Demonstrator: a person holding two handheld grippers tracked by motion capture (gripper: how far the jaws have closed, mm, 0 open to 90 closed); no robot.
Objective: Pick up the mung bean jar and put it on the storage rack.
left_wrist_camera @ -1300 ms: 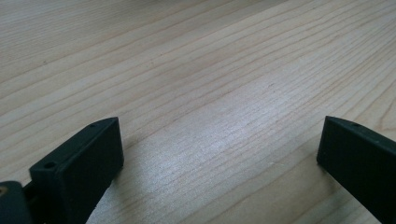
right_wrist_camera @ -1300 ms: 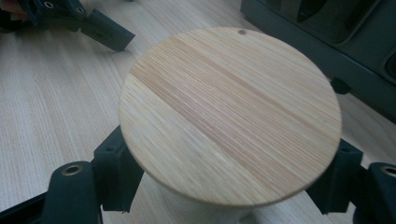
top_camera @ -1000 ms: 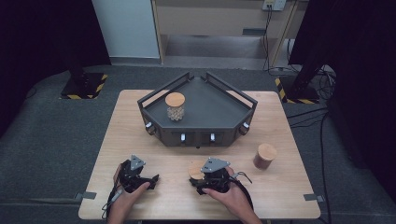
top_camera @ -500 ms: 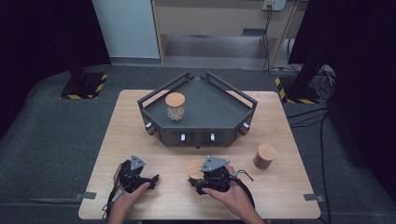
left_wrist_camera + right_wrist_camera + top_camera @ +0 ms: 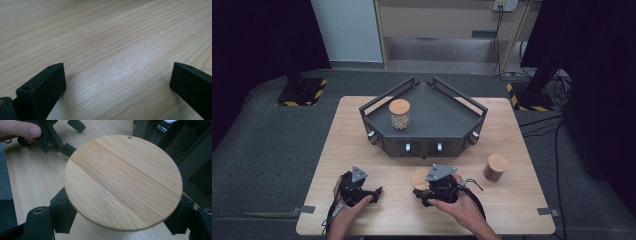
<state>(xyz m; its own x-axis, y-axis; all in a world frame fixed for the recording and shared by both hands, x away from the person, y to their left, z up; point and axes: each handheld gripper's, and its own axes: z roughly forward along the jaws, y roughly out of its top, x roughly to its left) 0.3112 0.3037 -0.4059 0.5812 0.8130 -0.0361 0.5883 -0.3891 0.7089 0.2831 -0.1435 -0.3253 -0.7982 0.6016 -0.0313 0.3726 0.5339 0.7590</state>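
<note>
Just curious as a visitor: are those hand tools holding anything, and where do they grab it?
The right tool grips a wood-lidded jar by its body, just under the lid. The left tool is open and holds nothing.

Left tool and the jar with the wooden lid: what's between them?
Just bare wooden table between the left tool and the lidded jar, seen in the high view.
</note>
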